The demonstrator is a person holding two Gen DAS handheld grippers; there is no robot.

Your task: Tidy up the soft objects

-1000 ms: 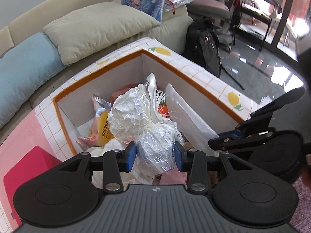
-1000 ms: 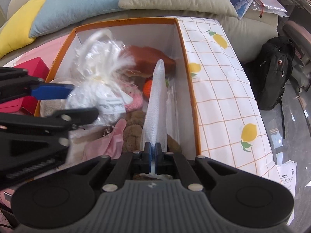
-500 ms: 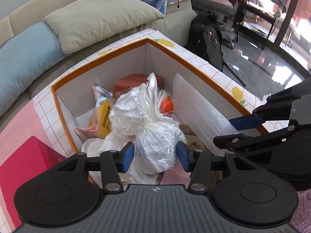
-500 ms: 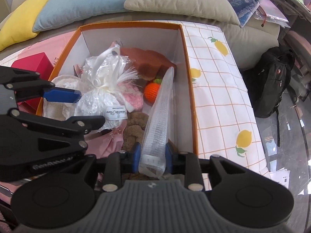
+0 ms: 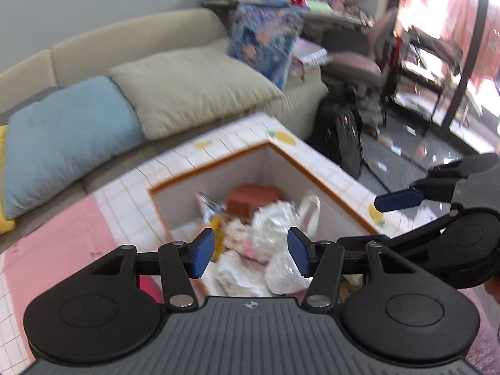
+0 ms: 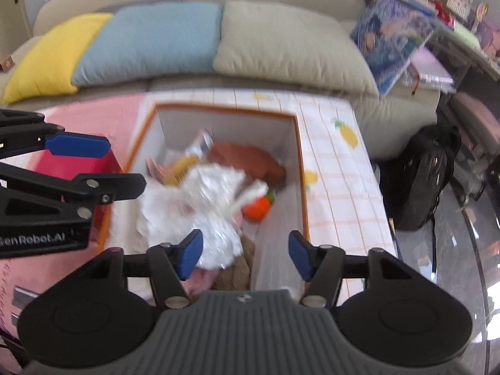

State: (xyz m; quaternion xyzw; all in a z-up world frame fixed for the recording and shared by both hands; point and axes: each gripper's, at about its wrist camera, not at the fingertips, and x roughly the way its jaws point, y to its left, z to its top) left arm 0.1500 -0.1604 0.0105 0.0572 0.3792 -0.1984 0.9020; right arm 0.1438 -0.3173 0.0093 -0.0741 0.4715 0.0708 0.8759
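A lemon-print storage box [image 5: 312, 168] [image 6: 331, 168] stands open in front of the sofa, full of soft things. A white plastic bag [image 5: 281, 228] [image 6: 203, 200] lies on top, beside an orange toy [image 6: 257, 207], a brown item [image 6: 247, 159] and a yellow packet [image 5: 217, 228]. A white mesh sheet [image 6: 272, 247] lies along the box's right inner wall. My left gripper [image 5: 251, 251] hangs above the bag, its jaws opening, with nothing pressed between them. My right gripper [image 6: 245, 257] hovers over the near right corner, jaws also opening and empty.
A beige sofa behind the box carries a blue cushion [image 5: 62, 137], a beige cushion [image 5: 193, 87], a yellow cushion [image 6: 50, 59] and a printed cushion [image 5: 265, 40]. A black backpack [image 6: 422, 175] leans at the right. A red box [image 6: 93, 165] sits on the pink mat [image 5: 56, 234].
Both grippers opened and rose away from the box. The left one let go of the white bag, the right one released the mesh sheet, which now lies by the right wall.
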